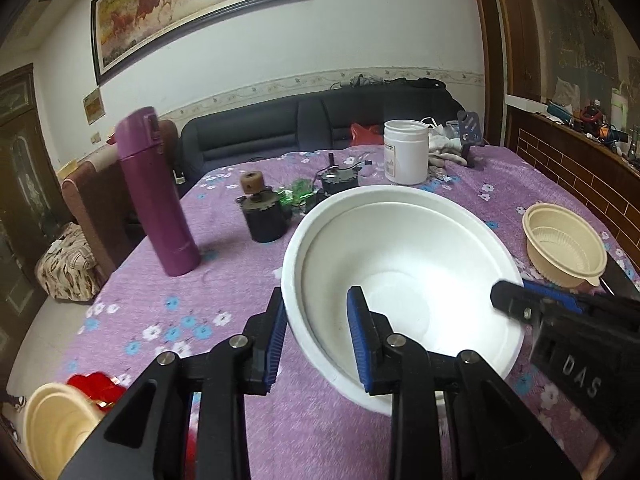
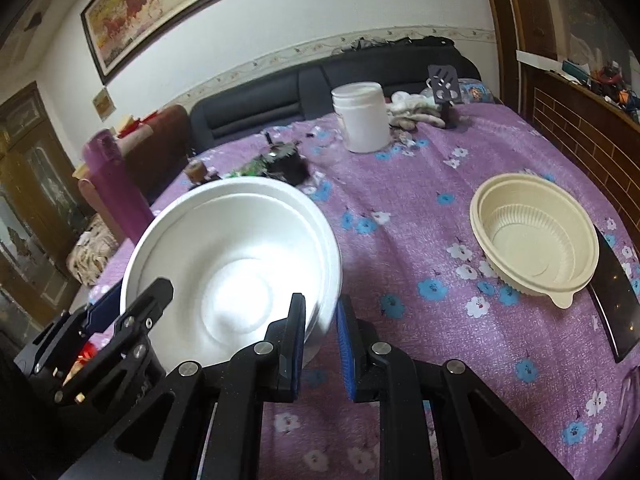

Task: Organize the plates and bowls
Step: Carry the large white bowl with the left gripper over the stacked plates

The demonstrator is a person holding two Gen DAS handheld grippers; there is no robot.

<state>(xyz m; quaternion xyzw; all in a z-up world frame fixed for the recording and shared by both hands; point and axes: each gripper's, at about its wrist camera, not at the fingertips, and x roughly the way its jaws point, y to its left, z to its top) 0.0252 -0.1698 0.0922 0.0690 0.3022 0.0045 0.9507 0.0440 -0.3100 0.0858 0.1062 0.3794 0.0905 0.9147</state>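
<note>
White foam bowl (image 1: 400, 280) tilted, held up over the purple floral tablecloth (image 1: 224, 280) near the table's near edge, both grippers on its rim. Left gripper (image 1: 318, 340) straddles the bowl's left wall, one blue pad outside, one inside; gap looks fairly wide, can't tell if the pads actually press the wall. Right gripper (image 2: 320, 344) narrow, pads either side of the bowl's right rim (image 2: 324, 308), appears clamped on it. In the left wrist view the right gripper shows at the bowl's right rim; in the right wrist view the left gripper shows at the bowl's left rim. Cream plastic bowl (image 2: 532, 236) sits upright toward the right edge of the table, well apart from the white one, a dark flat object (image 2: 616, 300) just beside it. Another cream bowl (image 1: 56, 428) at the near left corner, partly cut off. Purple thermos (image 1: 156, 192) upright at the left edge. White jar (image 1: 405, 150) toward the far edge, small dark motor parts (image 1: 266, 216) between thermos and jar.
</note>
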